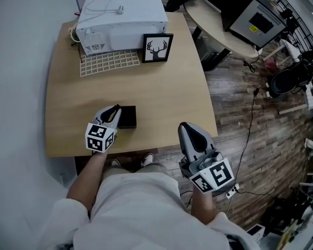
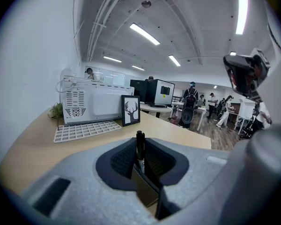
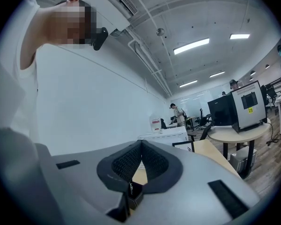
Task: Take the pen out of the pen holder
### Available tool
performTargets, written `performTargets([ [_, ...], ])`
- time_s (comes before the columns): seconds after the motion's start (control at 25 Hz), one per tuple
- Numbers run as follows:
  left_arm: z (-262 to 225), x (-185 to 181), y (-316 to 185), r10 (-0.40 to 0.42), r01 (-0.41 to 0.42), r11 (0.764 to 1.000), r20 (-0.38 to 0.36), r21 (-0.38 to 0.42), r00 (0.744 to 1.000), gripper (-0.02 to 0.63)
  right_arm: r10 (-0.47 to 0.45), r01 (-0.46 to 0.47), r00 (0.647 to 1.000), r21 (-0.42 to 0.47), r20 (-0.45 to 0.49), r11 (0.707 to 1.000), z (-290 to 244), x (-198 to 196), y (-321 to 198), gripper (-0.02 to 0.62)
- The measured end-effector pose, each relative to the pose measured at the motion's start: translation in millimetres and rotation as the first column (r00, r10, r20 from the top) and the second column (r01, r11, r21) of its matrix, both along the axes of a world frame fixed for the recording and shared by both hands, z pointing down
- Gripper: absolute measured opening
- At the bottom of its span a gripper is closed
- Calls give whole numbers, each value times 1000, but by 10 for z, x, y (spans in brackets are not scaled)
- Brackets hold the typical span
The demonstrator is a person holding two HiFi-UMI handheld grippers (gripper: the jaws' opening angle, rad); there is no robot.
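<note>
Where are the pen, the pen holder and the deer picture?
pen (image 2: 140, 146), left gripper view, on its black barrel.
pen holder (image 1: 128, 117), head view, on its black top.
deer picture (image 1: 157, 48), head view, on the antlered head.

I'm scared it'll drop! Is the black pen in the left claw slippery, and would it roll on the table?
Probably stiff: the pen stands straight in the left claw. It looks slim and smooth, so it might slip. Being round, it would likely roll on the flat table.
</note>
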State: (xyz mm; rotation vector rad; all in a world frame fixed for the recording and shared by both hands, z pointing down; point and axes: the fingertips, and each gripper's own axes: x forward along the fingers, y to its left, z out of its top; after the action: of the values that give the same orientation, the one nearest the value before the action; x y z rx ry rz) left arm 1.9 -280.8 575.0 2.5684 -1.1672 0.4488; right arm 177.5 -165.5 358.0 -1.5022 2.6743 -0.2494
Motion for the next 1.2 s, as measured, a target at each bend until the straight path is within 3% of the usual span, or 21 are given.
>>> performTargets([
  [0.72,-1011,-206,-70,67,-35,983,-171,181,983,64,19,-17,999,58,-31,998,-271,-336,-85,3],
  [1.2,-1816,-675,-8,16,70,941,-248,331,969,63,-36,41,997,76,-69,996,-385,-484,-192,3],
])
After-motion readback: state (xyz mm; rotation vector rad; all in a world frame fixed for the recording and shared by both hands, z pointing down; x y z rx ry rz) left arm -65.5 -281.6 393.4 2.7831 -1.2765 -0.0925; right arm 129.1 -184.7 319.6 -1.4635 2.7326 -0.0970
